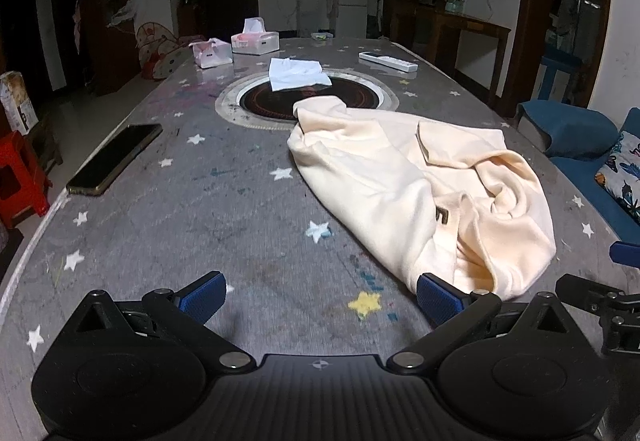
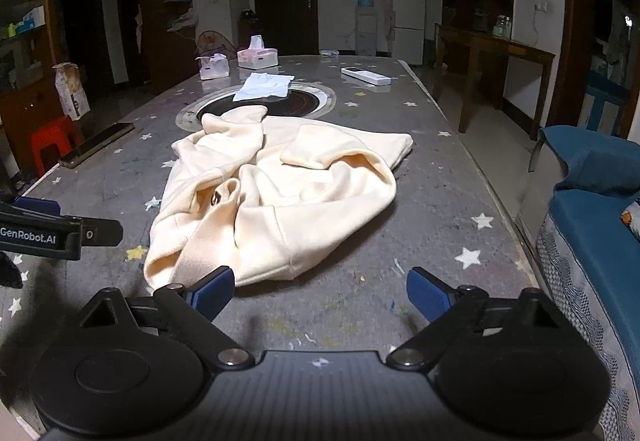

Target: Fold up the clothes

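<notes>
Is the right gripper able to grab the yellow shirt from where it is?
Probably yes. The right gripper is open, and the shirt's near hem lies just ahead of it on the table, with nothing between.

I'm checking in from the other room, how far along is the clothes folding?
Nothing looks folded yet: the cream garment lies crumpled on the star-patterned table. Nothing is in hand; the left gripper and right gripper are both open and empty near its closest edge. Spreading it flat and every fold remain.
</notes>
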`<state>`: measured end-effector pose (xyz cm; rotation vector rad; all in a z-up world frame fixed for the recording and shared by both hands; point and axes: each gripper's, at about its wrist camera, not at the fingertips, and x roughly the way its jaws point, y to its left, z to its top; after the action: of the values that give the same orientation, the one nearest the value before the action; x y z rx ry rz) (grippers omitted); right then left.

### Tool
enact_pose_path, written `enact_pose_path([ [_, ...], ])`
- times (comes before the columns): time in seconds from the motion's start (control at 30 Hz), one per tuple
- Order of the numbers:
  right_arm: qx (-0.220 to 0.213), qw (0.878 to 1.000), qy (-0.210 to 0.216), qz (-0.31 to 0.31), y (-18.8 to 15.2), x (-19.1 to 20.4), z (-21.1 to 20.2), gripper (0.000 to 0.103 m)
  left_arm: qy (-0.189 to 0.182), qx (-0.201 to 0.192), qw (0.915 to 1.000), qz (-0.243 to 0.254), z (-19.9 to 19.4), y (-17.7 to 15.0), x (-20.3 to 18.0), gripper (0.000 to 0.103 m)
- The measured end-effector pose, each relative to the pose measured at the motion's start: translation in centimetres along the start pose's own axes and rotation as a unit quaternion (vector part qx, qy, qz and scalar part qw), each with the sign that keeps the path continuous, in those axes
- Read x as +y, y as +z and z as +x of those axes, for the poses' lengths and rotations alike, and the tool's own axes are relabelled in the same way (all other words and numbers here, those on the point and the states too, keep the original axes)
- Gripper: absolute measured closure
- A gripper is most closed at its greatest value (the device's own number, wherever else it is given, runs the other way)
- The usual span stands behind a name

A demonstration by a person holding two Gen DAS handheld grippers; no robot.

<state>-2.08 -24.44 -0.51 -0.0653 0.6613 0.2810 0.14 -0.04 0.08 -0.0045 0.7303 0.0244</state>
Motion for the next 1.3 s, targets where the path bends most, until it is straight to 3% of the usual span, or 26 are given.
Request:
enact_pose_path([
  [0.2, -0.001, 1.000, 0.010, -0.007, 1.5, 0.0, 0.7, 0.014, -0.010, -0.005, 0.9999, 0.012, 0.5, 1.5, -0.4, 0.004],
  [0.43, 0.001, 1.000, 0.016, -0.009, 3.3, -0.4, 2.1, 0.023, -0.031, -0.009, 0.9988, 0.037, 1.8, 4.0, -2.1, 0.016],
  [0.57, 0.002, 1.000, 0.013, -0.004, 4.2, -1.4, 3.4, 0.028, -0.043, 0.006, 0.9981, 0.043, 3.6, 5.6, -2.9, 0.023],
  [0.83, 0.024, 0.999, 0.005, 0.027, 5.9, -4.5, 7.2, 0.041, -0.081, 0.029, 0.9951, 0.049, 7.2, 7.9, -4.9, 0.026],
  [0.9, 0.029, 0.999, 0.003, 0.032, 6.3, -5.1, 8.2, 0.043, -0.088, 0.038, 0.9939, 0.054, 8.0, 8.2, -5.3, 0.031],
  [1.07, 0.034, 0.998, 0.013, 0.043, 7.1, -6.3, 10.3, 0.053, -0.095, 0.058, 0.9916, 0.065, 9.5, 8.2, -5.5, 0.064],
  [1.17, 0.039, 0.997, 0.024, 0.055, 7.4, -6.9, 11.4, 0.063, -0.101, 0.064, 0.9904, 0.069, 9.9, 8.1, -5.2, 0.076],
  [1.3, 0.046, 0.995, 0.043, 0.076, 7.3, -7.6, 12.4, 0.080, -0.105, 0.060, 0.9897, 0.075, 9.6, 8.0, -5.1, 0.079],
])
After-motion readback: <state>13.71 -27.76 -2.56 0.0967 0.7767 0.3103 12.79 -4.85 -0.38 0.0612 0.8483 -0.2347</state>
